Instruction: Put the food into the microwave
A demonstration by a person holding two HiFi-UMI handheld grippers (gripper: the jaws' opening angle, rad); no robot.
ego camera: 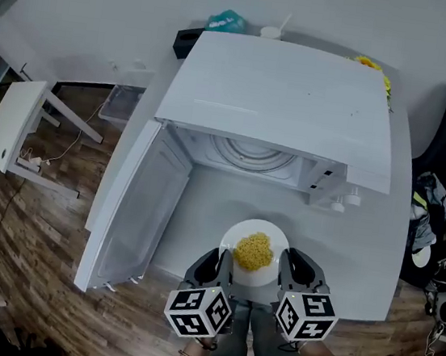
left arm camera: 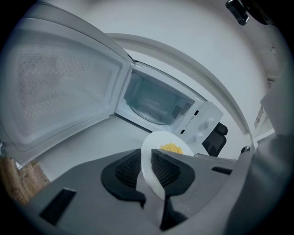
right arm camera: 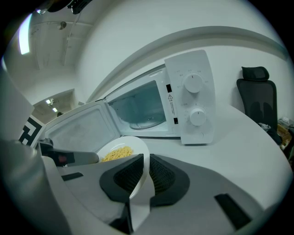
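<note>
The yellow food [ego camera: 254, 252] sits heaped in the middle of the white plate [ego camera: 262, 282]. You hold that plate above the table [ego camera: 363, 257], just in front of the microwave [ego camera: 283, 91] and not yet inside it. The left gripper [ego camera: 215, 268] is clenched on the plate's left rim and the right gripper [ego camera: 296, 271] on its right rim, likely to keep it level so nothing slides. The door [ego camera: 134, 202] stands swung wide to the left, leaving the turntable [ego camera: 246, 153] open to a straight push.
</note>
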